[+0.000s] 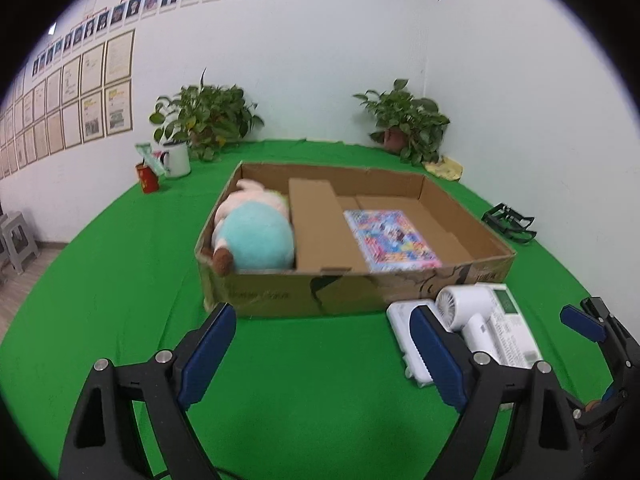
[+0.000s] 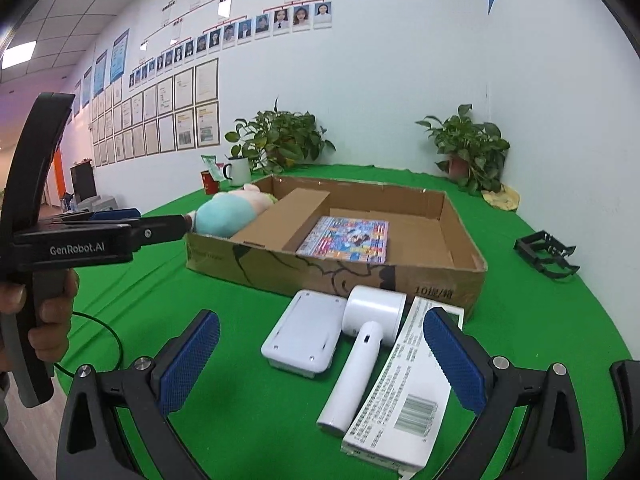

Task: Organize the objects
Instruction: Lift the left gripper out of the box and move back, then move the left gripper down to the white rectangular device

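**Three white items waited outside the box**

The cardboard box (image 2: 436, 272) sat at the middle of the green table (image 2: 560, 340), already holding a plush toy (image 2: 228, 212) at its nine o'clock end and a colourful book (image 2: 346, 238) toward three o'clock, likely sorted by a divider. At its six o'clock side lay a printed carton (image 2: 400, 396), a flat white case (image 2: 302, 332) and a handheld fan (image 2: 360, 352), probably next to go in. The right gripper (image 2: 320, 364) stood wide and empty around them; the left gripper (image 1: 324, 356) was equally wide, holding nothing.
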